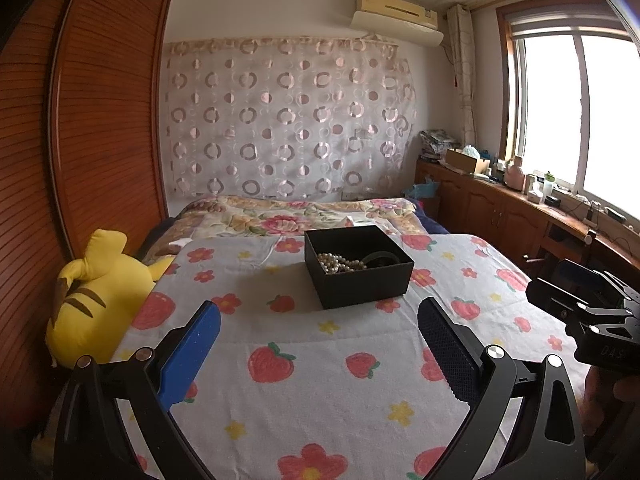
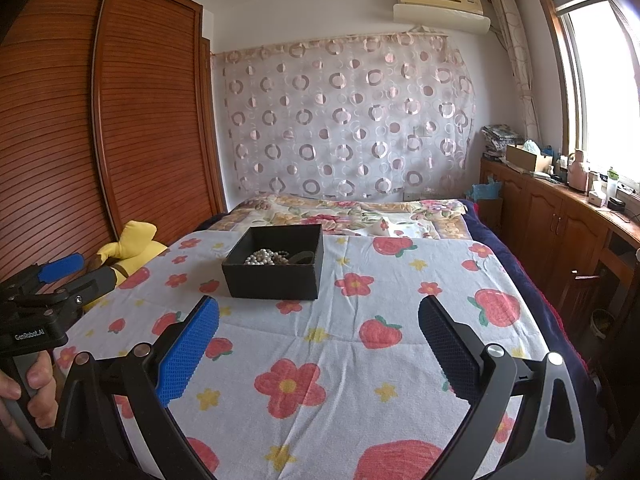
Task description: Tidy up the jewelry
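An open black box [image 1: 360, 276] [image 2: 276, 276] rests on the strawberry-and-flower sheet [image 1: 320, 360] [image 2: 344, 344] covering the bed. Inside lie a coiled pearl necklace [image 1: 340, 263] [image 2: 266, 257] and a dark bangle [image 1: 380, 259] [image 2: 302, 257]. My left gripper [image 1: 320, 312] hovers open short of the box, with nothing between its blue pads. My right gripper [image 2: 320, 312] is open too, the box ahead and to its left. Each view catches the other gripper at its edge, held by a hand [image 2: 28, 392].
A yellow plush toy [image 1: 96, 300] [image 2: 128, 252] lies at the bed's left edge beside a wooden slatted wardrobe [image 1: 92, 120]. A floral quilt [image 1: 288, 216] covers the far end. Along the right wall, a cluttered wooden cabinet [image 2: 560, 216] stands under the window.
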Demonstrator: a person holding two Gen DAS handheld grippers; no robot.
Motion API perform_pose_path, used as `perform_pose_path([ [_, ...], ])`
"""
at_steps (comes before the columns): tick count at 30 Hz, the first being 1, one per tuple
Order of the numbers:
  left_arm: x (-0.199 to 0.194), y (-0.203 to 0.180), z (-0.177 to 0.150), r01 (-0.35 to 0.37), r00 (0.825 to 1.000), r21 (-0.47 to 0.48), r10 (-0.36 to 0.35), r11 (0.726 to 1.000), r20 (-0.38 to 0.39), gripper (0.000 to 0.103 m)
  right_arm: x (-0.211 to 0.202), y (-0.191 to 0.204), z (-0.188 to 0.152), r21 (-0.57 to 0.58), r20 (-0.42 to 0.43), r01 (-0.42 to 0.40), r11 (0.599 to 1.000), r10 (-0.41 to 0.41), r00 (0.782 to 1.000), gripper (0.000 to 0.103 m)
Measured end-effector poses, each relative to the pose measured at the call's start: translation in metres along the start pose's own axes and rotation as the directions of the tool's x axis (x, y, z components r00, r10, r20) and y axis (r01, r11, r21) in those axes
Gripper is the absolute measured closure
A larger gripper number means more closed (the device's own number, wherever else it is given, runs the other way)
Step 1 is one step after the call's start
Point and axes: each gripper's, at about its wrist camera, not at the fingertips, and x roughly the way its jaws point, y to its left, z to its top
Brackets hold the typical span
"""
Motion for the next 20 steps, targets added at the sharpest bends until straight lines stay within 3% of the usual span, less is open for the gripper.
perform_pose_path([
  [20, 0.0024, 0.0040, 0.0002, -0.012, 1.000, -0.004, 0.012, 1.000, -0.003, 0.008, -0.0005, -0.0013, -0.0004, 0.000, 0.001, -0.002, 1.000, 0.002, 1.000, 0.002],
])
